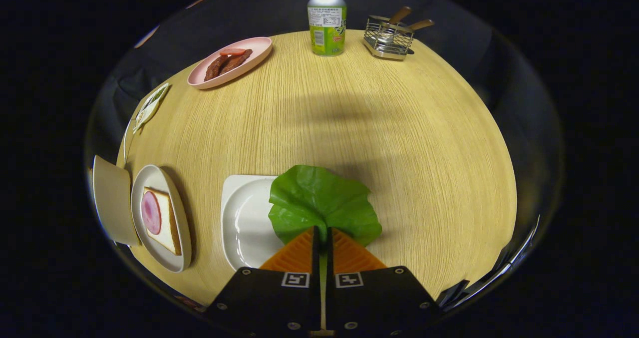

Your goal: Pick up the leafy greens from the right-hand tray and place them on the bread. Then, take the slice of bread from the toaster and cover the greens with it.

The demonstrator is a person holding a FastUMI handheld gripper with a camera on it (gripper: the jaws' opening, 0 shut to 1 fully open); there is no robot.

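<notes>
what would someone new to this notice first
First, the big green leaf, pinched at its near edge by the claw, whose orange fingers are shut on it, above the white tray. Next, off to the fingers' left, a round plate holding bread topped with a pink slice. Far across the table stands a green bottle.

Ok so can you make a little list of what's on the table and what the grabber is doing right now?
gripper: shut on the green leaf, both orange fingers pinching its near edge
green leaf: held partly over the white tray, partly past its edge
white tray: just ahead of the fingers, bare where it shows
bread: on a round plate beside the tray, topped with a pink round slice
pink plate: far side, brown strips on it
bottle: far edge
wire rack: next to the bottle
</notes>
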